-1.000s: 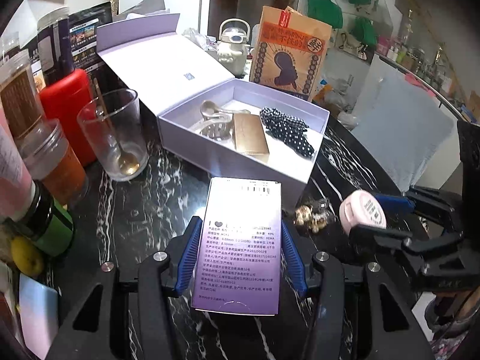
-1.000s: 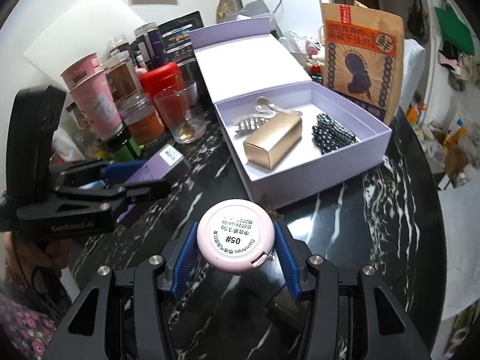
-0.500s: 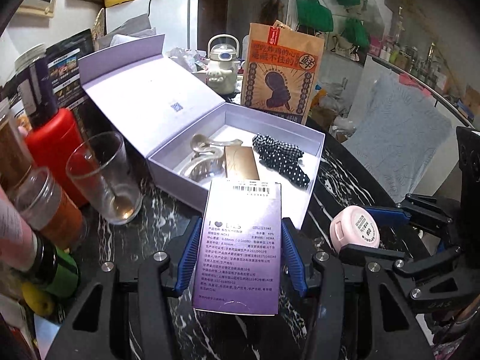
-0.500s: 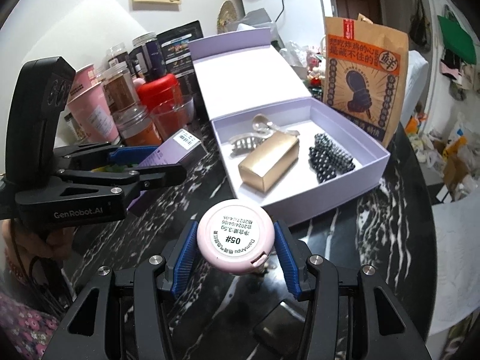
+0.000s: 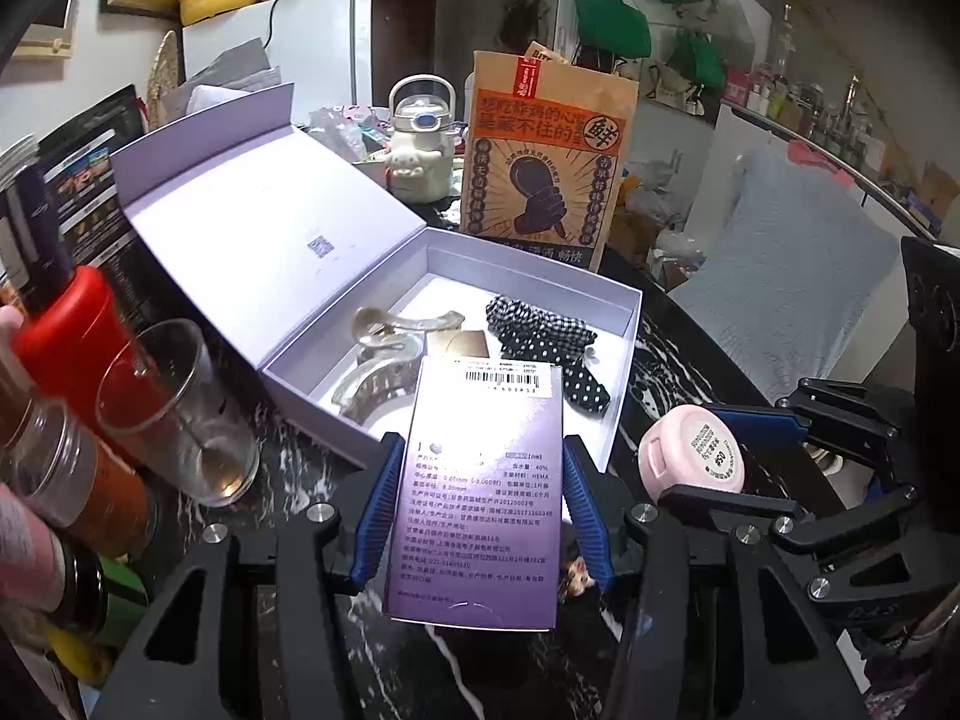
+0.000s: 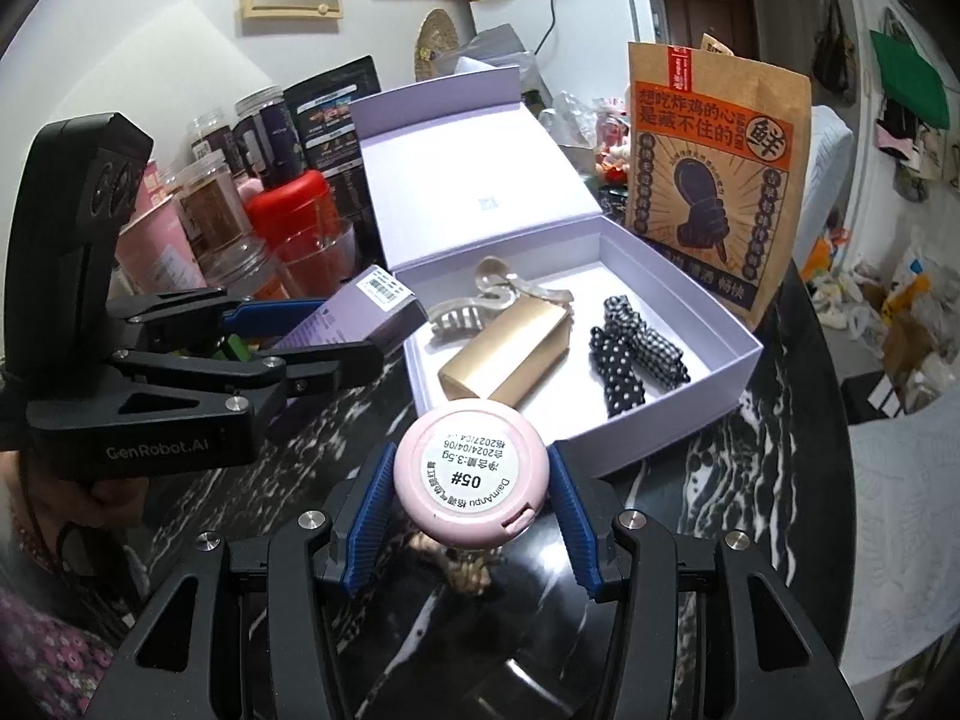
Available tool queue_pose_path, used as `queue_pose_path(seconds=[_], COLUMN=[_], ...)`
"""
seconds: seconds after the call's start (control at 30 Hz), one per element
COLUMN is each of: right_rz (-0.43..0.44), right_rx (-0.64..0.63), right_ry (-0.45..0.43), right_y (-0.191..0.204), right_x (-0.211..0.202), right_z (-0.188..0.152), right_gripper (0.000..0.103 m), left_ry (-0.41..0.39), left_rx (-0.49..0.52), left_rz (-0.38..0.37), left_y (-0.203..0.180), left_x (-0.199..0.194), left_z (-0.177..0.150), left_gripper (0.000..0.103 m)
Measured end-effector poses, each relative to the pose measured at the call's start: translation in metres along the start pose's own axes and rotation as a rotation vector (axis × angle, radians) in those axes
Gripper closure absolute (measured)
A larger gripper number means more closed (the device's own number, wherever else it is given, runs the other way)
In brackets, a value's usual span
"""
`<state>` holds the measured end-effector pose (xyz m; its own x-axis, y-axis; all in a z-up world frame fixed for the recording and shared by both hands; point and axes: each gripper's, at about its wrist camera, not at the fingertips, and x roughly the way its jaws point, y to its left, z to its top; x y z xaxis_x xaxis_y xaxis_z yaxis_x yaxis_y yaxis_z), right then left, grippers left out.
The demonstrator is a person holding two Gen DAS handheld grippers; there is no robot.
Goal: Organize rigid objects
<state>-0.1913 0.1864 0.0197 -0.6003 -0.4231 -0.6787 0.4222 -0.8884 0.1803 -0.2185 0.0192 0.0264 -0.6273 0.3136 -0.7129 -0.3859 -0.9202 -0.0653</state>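
Left gripper: blue pads closed on the long sides of a purple carton, printed back facing the camera; the carton is held above the dark marbled table, just short of the near wall of the lilac box.
Right gripper: pads clamped on the sides of a round pink compact, its labelled underside up; it hangs over the table beside the box's near corner.
Under the grippers: a small brownish patterned thing lies on the table, mostly hidden by the compact and pads; what it is cannot be told.
Lilac box: open, its lid leaning back; the carton hides part of its floor in the left view.
Inside the box: a translucent hair claw, a gold block touching it, and a black-and-white dotted fabric piece apart to the right.
Left of the box: a drinking glass with a spoon, a red canister and jars, blurred and cut off at the edge.
Behind the box: an upright brown paper bag with orange print, and a cream kettle.
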Motion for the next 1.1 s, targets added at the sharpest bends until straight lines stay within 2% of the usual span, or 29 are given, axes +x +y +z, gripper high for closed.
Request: queue_pose_path(seconds=[0.17,0.7,1.1], right_rz=[0.017,-0.052,-0.092], right_rx=[0.025,-0.013,-0.031], right_ry=[-0.015,-0.044,-0.037], right_y=[-0.013,-0.040,-0.056], right_x=[0.002,0.017,0.038], right_z=[0.011,0.056,0.097], right_gripper=[0.052,0.052,0.052], left_ry=[-0.009,-0.049,-0.098], left_rx=[0.004,0.064,0.032], left_rz=[-0.018,-0.039,-0.002], left_y=[0.000,0.004,0.024], left_x=[0.008,0.035,0.053], left_z=[0.013,0.059,0.095], left_gripper=[0.051,0.051,0.051])
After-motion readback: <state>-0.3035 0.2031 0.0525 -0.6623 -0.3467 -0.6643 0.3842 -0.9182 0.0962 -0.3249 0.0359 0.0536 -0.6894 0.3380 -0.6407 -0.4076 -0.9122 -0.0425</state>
